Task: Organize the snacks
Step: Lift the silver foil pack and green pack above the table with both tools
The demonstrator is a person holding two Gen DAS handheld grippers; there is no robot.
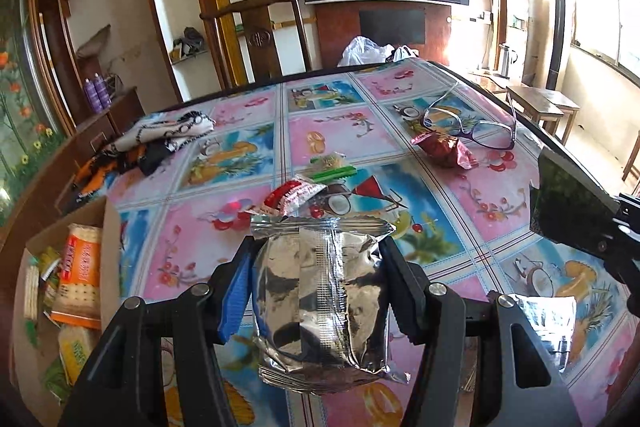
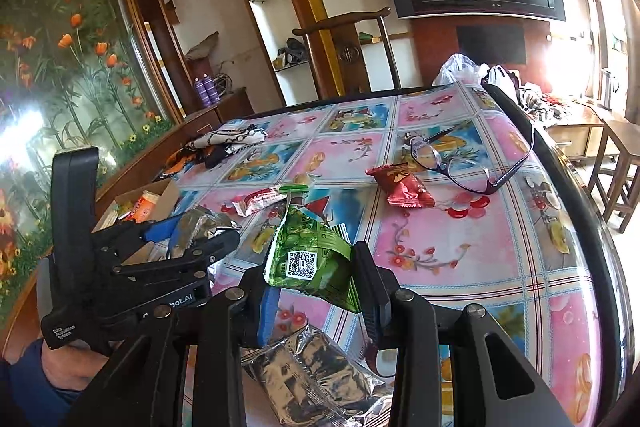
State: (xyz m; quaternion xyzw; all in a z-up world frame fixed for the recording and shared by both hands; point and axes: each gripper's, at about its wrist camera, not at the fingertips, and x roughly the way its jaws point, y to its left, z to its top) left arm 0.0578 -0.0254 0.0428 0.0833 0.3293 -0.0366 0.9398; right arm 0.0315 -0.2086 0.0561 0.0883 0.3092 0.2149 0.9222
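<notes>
My left gripper (image 1: 318, 247) is shut on a silver foil snack packet (image 1: 322, 299) and holds it above the table; it also shows at the left of the right wrist view (image 2: 200, 231). My right gripper (image 2: 310, 267) is shut on a green snack packet (image 2: 312, 255) with a QR code, held above the table; it shows dark at the right edge of the left wrist view (image 1: 568, 203). On the table lie a red-white packet (image 1: 296, 197), a small green packet (image 1: 332, 169), a dark red packet (image 1: 442, 147) and another silver packet (image 2: 316, 375). A cardboard box (image 1: 110, 227) with several snacks stands at the left.
Purple glasses (image 1: 472, 125) lie at the far right of the fruit-patterned tablecloth (image 1: 340, 131). Patterned cloths (image 1: 168, 135) lie at the far left. A wooden chair (image 1: 260, 31) stands behind the table, with plastic bags (image 1: 364, 51) beside it. Stools (image 1: 540, 103) stand to the right.
</notes>
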